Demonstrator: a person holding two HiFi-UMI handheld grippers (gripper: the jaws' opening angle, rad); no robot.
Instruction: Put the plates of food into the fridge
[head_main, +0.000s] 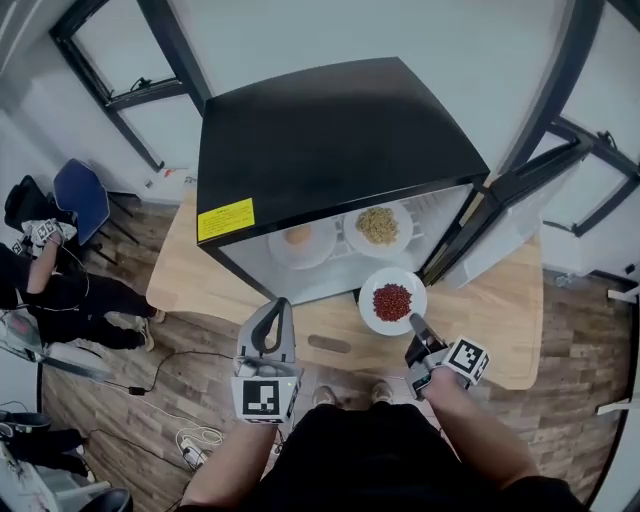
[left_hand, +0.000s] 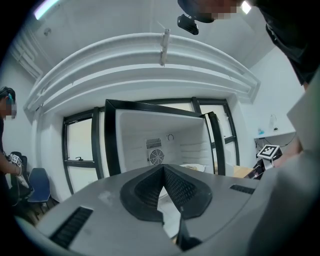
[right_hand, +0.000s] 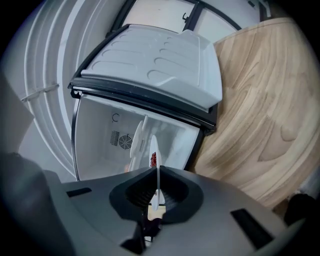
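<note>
Progress: two of the three plates in view are inside, one is left.

- Small black-topped white fridge (head_main: 340, 140), door open, on pale wooden table (head_main: 200, 270). It holds a round white plate (head_main: 322, 252) with an orange-brown item and a round white plate (head_main: 350, 232) of beige food.
- Round white plate of red food (head_main: 370, 315): just outside the fridge opening, above the table. My right gripper (head_main: 415, 325) is clamped on its near rim.
- My left gripper (head_main: 280, 305): jaws together, nothing between them.
</note>
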